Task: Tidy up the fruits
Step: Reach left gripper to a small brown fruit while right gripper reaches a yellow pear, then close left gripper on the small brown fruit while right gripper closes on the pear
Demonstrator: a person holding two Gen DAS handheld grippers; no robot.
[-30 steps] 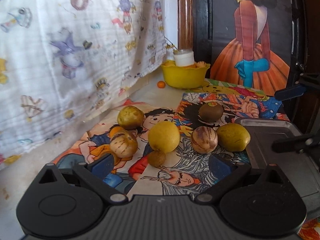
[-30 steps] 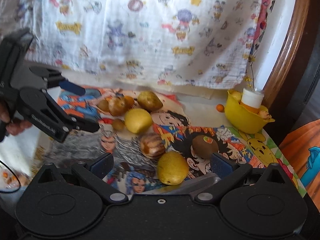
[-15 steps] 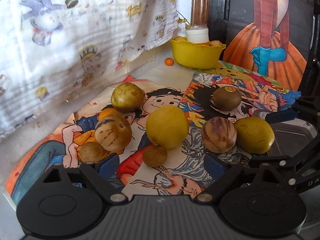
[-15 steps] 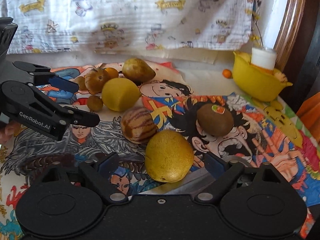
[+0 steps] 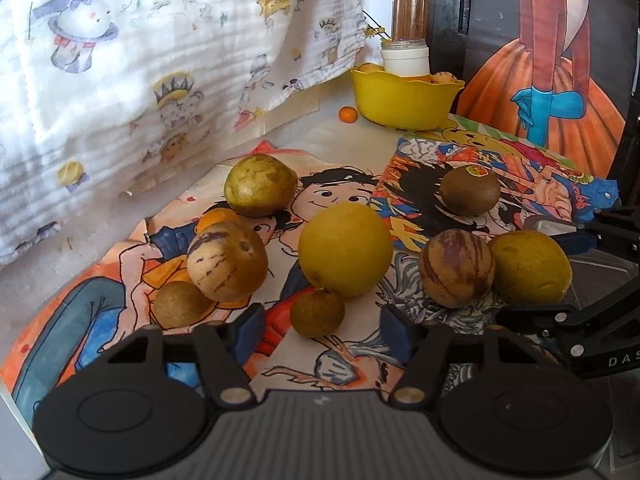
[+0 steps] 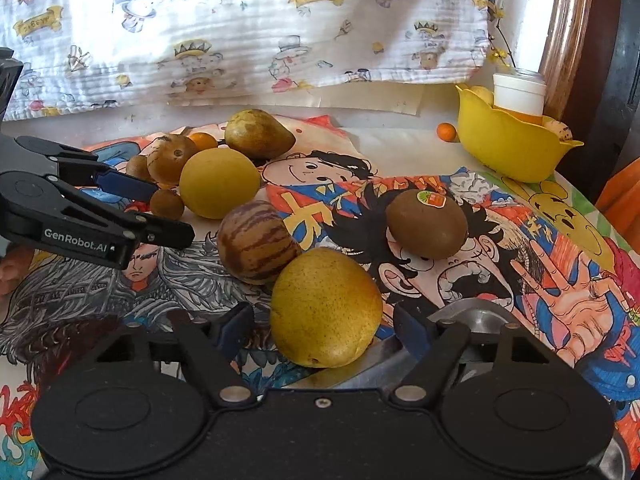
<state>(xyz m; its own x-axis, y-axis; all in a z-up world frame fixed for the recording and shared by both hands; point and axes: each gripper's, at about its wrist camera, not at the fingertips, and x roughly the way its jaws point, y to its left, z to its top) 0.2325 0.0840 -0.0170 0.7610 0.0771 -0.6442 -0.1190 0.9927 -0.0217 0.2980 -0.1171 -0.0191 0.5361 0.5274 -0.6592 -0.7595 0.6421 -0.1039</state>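
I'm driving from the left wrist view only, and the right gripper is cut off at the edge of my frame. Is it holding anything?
Observer: No. In the right wrist view the right gripper is open, with the speckled yellow pear between its fingers and a small gap on each side.
Operator: What is that pear sitting on?
Observer: Its near side appears to rest on the rim of a silver metal tray. The rest is over the cartoon-printed cloth.
Operator: Is my left gripper clear of it?
Observer: Yes. The left gripper is open, well to the pear's left, by the small round brown fruit.
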